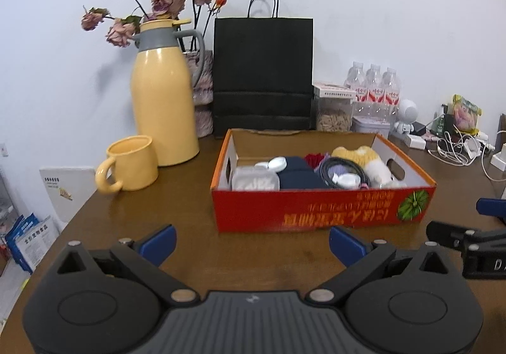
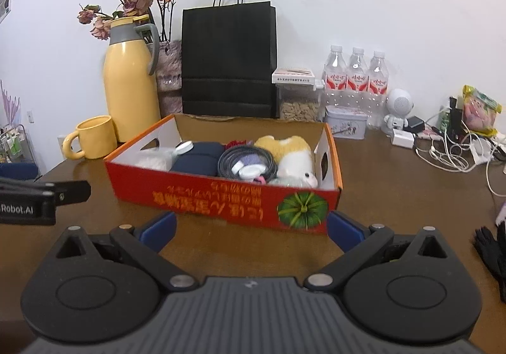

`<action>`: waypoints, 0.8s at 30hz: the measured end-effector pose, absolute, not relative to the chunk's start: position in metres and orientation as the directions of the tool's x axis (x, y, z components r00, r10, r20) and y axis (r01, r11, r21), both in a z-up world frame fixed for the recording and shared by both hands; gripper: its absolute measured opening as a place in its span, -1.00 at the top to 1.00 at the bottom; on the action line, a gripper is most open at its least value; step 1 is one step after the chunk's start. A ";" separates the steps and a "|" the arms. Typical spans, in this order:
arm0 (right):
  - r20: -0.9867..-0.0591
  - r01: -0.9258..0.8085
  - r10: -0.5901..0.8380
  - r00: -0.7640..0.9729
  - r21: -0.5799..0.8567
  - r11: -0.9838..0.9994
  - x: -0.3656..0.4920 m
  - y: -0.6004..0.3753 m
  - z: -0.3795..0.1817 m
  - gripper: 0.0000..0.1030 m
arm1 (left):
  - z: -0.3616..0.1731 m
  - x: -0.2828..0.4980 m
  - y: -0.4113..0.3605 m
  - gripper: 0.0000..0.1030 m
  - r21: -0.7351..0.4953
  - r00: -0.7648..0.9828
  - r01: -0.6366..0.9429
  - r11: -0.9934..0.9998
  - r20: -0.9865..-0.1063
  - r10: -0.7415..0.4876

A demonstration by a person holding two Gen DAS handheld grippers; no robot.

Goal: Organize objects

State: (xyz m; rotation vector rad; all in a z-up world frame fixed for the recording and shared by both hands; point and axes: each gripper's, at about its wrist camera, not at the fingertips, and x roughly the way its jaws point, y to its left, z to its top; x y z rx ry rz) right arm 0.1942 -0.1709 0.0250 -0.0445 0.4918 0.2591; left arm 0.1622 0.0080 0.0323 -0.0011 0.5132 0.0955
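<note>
Red box (image 1: 319, 208) print upside down and smeared, unreadable; its near wall hides the lower parts of the contents. White case (image 1: 255, 180) at the box's 9 o'clock end blurred, contents unclear. Black gloves (image 2: 493, 253) cut by the frame edge at 3 o'clock in the right view. Cable tangle (image 1: 455, 148) at 2 o'clock too small to sort. Bottle (image 2: 357, 79) labels illegible. Jar (image 2: 297, 101) contents unclear. Vase (image 1: 202, 91) mostly hidden behind flask (image 1: 161, 94).

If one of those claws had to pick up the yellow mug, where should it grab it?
Probably by the rim. The yellow mug stands upright and open-topped, so one finger could go inside and one outside, coming from above. Its handle points left, away from the yellow flask close beside it, offering a second hold from the left.
</note>
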 end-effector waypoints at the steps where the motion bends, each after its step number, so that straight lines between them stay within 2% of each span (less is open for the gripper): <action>1: -0.473 -0.255 0.234 0.849 0.021 0.967 0.191 -0.171 0.025 -1.00 | 0.032 0.159 0.008 -1.00 0.023 0.865 -0.092 0.995 -0.493 0.091; 24: -0.468 -0.250 0.235 0.852 0.031 0.968 0.172 -0.173 0.030 -1.00 | 0.037 0.146 0.003 -1.00 0.024 0.866 -0.086 0.996 -0.493 0.087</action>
